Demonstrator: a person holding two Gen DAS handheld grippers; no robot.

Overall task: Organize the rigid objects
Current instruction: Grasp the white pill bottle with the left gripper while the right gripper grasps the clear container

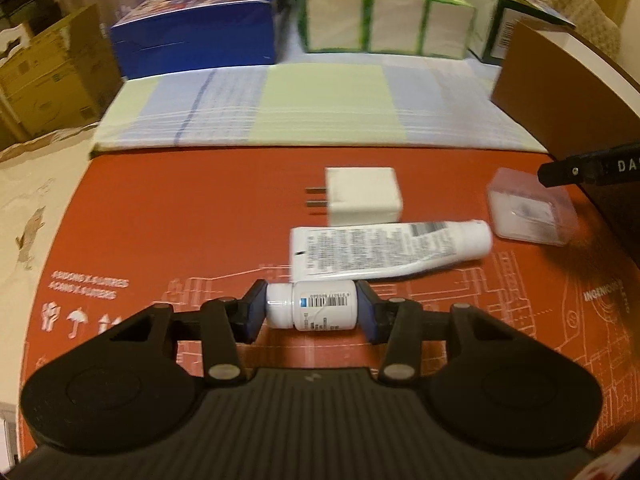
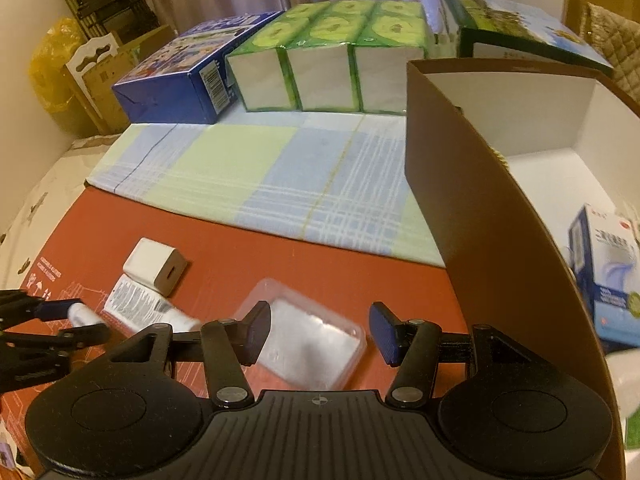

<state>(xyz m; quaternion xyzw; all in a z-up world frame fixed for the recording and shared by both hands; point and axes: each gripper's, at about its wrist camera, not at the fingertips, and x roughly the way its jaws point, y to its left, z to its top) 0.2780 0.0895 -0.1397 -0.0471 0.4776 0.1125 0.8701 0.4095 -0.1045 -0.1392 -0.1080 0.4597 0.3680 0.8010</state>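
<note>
**Left gripper clamped on a small bottle; right gripper spread over a clear case**

Left wrist view: the left gripper [image 1: 311,312] holds a small white bottle [image 1: 310,305] lying on its side, cap toward the left pad, base against the right pad; both blue pads press on its ends. The bottle lies low over the red mat [image 1: 180,240], and whether it touches the mat cannot be told. Just beyond it lies a white tube [image 1: 384,250], printed side up, cap pointing right. Beyond the tube and touching it in this view sits a white charger [image 1: 364,196], its two prongs pointing left. To the right of the tube's cap rests a clear plastic case [image 1: 528,212], with the tip of the right gripper [image 1: 560,172] just above it.

Right wrist view: the right gripper's fingers [image 2: 256,332] stand spread, nothing pinched between them. The clear case [image 2: 308,340] lies on the mat below and between them, nearer the left finger. To the right rises the brown wall of an open box [image 2: 480,200] with a white interior, in which a blue-and-white carton [image 2: 604,280] stands. Farther back, a checked cloth [image 2: 260,184] meets the mat's far edge, and beyond it stand a blue box [image 2: 176,80] and green tissue packs [image 2: 328,60].
</note>
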